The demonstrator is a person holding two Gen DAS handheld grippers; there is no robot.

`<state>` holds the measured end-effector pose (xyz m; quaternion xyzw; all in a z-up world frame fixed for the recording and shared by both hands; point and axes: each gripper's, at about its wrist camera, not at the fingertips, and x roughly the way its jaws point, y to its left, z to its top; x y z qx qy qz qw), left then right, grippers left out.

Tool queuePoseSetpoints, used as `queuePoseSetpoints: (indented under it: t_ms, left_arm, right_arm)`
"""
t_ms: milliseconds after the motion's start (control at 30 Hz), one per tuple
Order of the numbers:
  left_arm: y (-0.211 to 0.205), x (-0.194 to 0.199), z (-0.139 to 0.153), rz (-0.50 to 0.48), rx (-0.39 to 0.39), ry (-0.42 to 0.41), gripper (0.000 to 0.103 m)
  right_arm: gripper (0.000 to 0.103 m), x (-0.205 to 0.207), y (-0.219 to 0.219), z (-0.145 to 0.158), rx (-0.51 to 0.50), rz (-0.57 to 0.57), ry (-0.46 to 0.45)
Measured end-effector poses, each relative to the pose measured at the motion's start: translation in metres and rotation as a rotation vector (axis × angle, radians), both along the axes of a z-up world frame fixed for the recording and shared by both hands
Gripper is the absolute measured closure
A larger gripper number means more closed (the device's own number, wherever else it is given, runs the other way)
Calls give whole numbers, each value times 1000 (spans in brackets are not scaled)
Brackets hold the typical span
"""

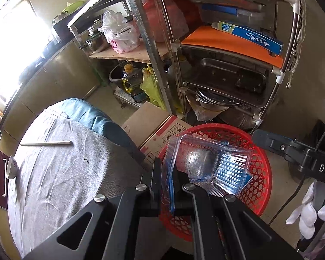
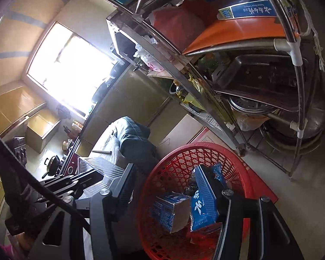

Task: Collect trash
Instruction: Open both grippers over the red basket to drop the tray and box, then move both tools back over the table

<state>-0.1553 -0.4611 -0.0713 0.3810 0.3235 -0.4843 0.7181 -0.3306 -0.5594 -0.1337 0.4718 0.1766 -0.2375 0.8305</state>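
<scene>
Holding trash over red basket (image 1: 260, 169)
Left gripper (image 1: 166, 186) clamping clear plastic tray (image 1: 205, 162) at six o'clock; right gripper (image 2: 173, 195) gaping, blue cartons (image 2: 203, 197) showing only there

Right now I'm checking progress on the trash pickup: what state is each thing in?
Left claw: shut on the clear plastic tray, held over the red basket.
Right claw: open, empty.
Red basket: upright, holding blue cartons.
Cup: tipped on its side.
</scene>
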Motion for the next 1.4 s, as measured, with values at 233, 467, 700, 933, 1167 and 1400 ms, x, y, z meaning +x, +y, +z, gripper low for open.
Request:
queuePoseSetpoints:
  t_ms: [233,467,700,933,1167,1400]
  left_arm:
    - [-1,-1,0,-5,8,-1,94]
    - [0,-3,3,-11,-12,-25,60]
    - [1,-4,10,-24,-40,-28,56]
    - [8,0,15,-15,-56,-22,56]
    - [27,9,27,26,-88,-50,39]
    - [61,29,44,105,-122,-98,38]
  right_arm:
    - [43,2,0,1,3,-1,2]
    - [43,4,1,1,1,3,8]
    - [43,5,2,2,0,5,14]
    - [43,9,5,7,-14,16,21]
    - [43,16,14,19,-47,40,26]
    - [43,33,35,39,-100,88,34]
